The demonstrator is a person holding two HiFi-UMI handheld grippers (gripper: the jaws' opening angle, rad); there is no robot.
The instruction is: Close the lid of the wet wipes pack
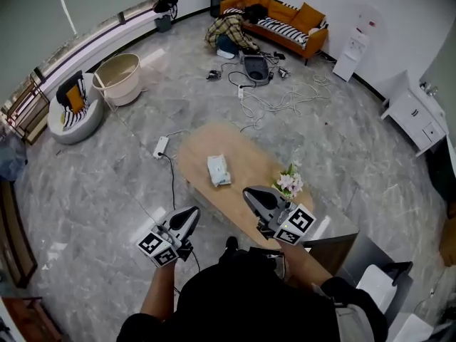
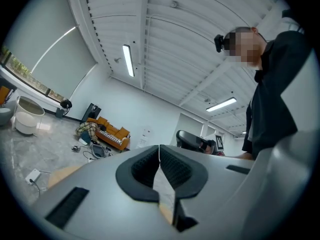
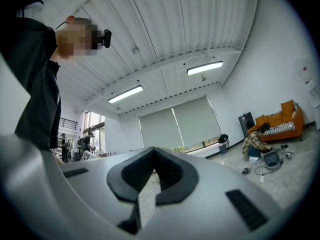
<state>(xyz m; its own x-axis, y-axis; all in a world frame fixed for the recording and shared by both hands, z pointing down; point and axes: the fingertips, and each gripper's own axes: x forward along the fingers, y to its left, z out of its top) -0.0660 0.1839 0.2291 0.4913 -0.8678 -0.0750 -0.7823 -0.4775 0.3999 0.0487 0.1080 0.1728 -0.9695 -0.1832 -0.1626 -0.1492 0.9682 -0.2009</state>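
— Looking down, where's the pack?

— Flat on the table, about the middle of the top; nothing touches it; whether it's open or shut is too small to tell.

— And the tongs?

— Both are close to the person and well apart from the pack. The left gripper hangs over the floor, just left of the table's near end; the right gripper hangs over the table's near part, just left of the flowers.

— Open or closed?

— Closed, both of them. In the left gripper view the jaws meet at their tips with nothing between them; the right gripper view shows the same, jaws together and empty. Both of those cameras tilt up at the ceiling.

— Where do the flowers stand?

— At the table's right edge, nearer than the pack and apart from it.

— What's around the room?

— On the far side is an orange sofa, with a person bent low just left of it; cables sprawl over the floor between sofa and table. A power strip lies on the floor just left of the table's far end; a tub stands far left; a white cabinet stands at the right.
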